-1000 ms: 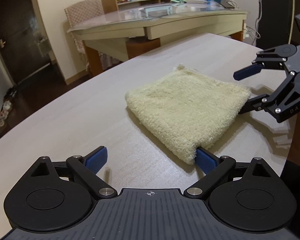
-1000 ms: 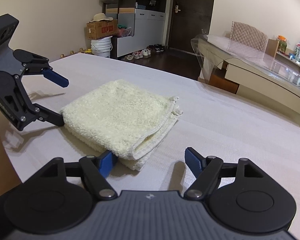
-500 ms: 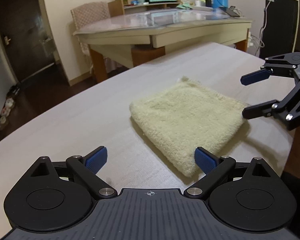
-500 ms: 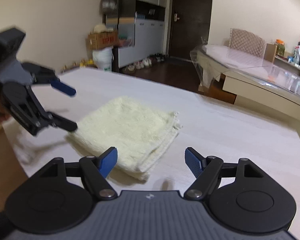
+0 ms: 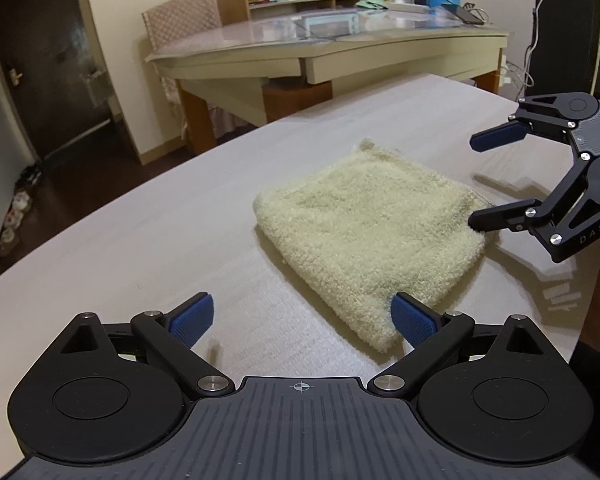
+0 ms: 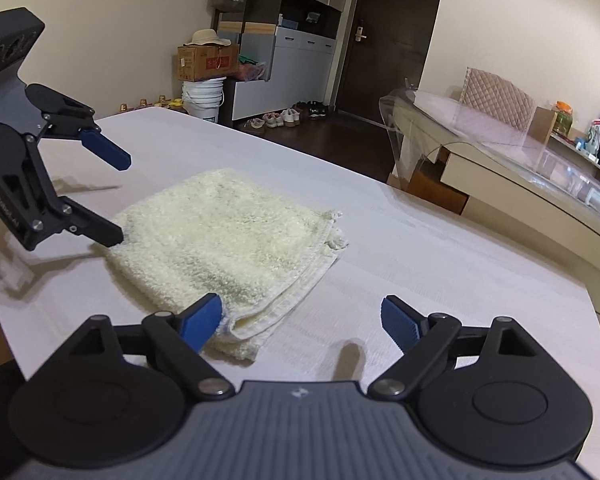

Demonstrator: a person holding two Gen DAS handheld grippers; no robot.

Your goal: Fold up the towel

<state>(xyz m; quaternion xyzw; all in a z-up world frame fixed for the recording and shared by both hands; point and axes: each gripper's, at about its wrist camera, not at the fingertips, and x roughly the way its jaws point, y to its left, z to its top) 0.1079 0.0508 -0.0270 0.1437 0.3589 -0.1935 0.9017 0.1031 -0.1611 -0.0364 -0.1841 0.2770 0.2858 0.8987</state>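
**Ana:** Left gripper (image 5: 302, 318) has its jaws spread wide and holds nothing; its right pad sits just at the near corner of the towel (image 5: 370, 232), around 5 o'clock on the cloth in the left wrist view. Right gripper (image 6: 302, 318) is likewise spread and empty, its left pad touching or just beside the towel's near corner.

**Ben:** And the towel?

**Ana:** Lying flat on the pale table (image 5: 140, 248), doubled into a thick square. In the right wrist view the stacked hemmed edges run along its 3 to 5 o'clock side, so several layers are already stacked.

**Ben:** Which step, then?

**Ana:** Late, I'd judge. Either the fold is finished and both tools are letting go, or one more halving is coming. If another fold is wanted, each gripper must close on a near corner, catching every layer, then carry the edge over toward 12 o'clock without dragging the stack.

**Ben:** Any containers?

**Ana:** None on this table. Far off, at 11 o'clock in the right wrist view, a white bucket (image 6: 203, 98) with a cardboard box (image 6: 208, 62) on top; contents hidden.
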